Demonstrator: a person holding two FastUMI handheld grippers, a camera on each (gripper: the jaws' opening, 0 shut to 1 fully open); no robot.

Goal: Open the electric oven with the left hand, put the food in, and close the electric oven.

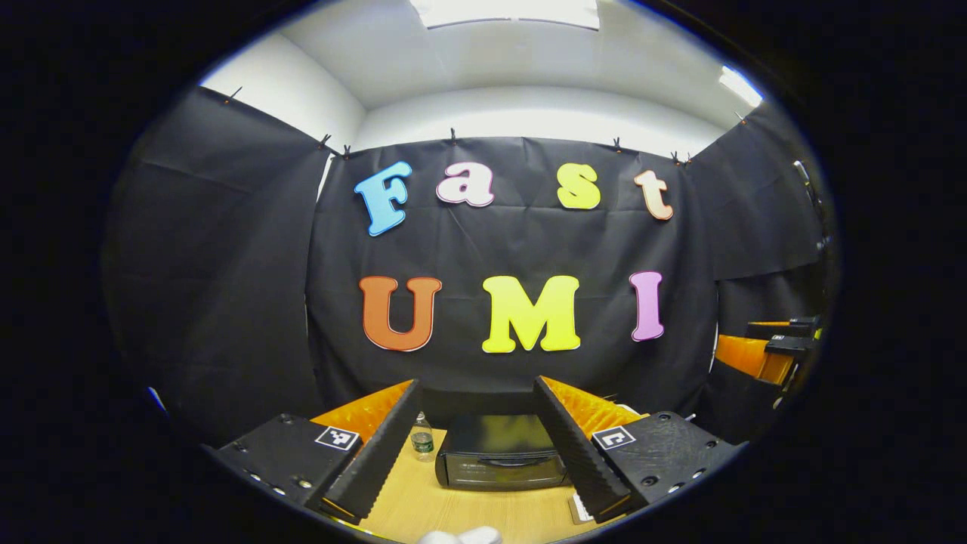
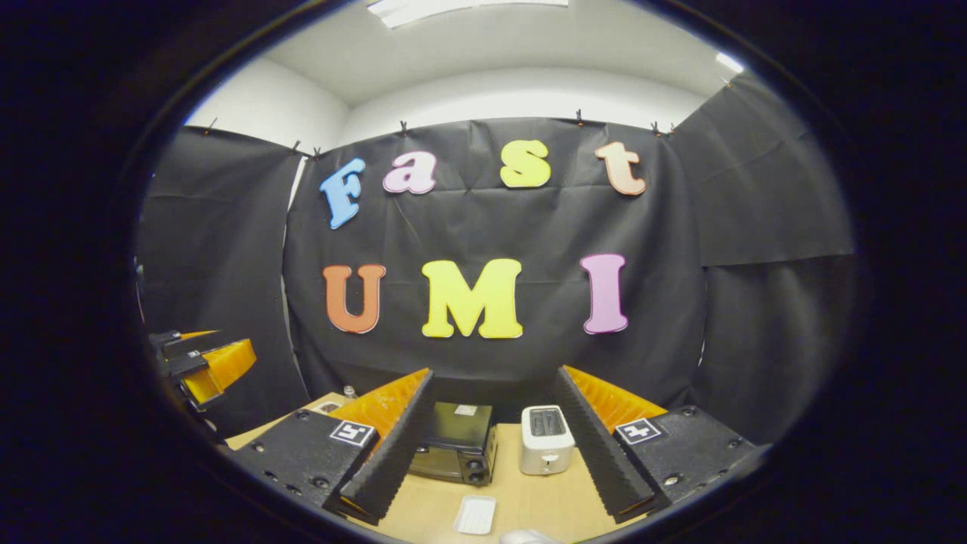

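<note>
A black electric oven (image 1: pixel 498 453) stands on the wooden table (image 1: pixel 423 506) with its door closed; in the right gripper view the oven (image 2: pixel 453 446) sits left of centre. High above the table, my left gripper (image 1: pixel 477 387) is open with nothing between its fingers, the oven far below and ahead. My right gripper (image 2: pixel 495 374) is open too, likewise raised and holding nothing. A small white ridged tray (image 2: pixel 474 515) lies on the table in front of the oven. A white rounded thing (image 1: pixel 461 536) peeks in at the bottom edge; what it is I cannot tell.
A white toaster (image 2: pixel 545 440) stands just right of the oven. A small water bottle (image 1: pixel 422 438) stands at the oven's left. A small card (image 1: pixel 578 508) lies near the oven's front right. Black cloth walls close in the booth on three sides.
</note>
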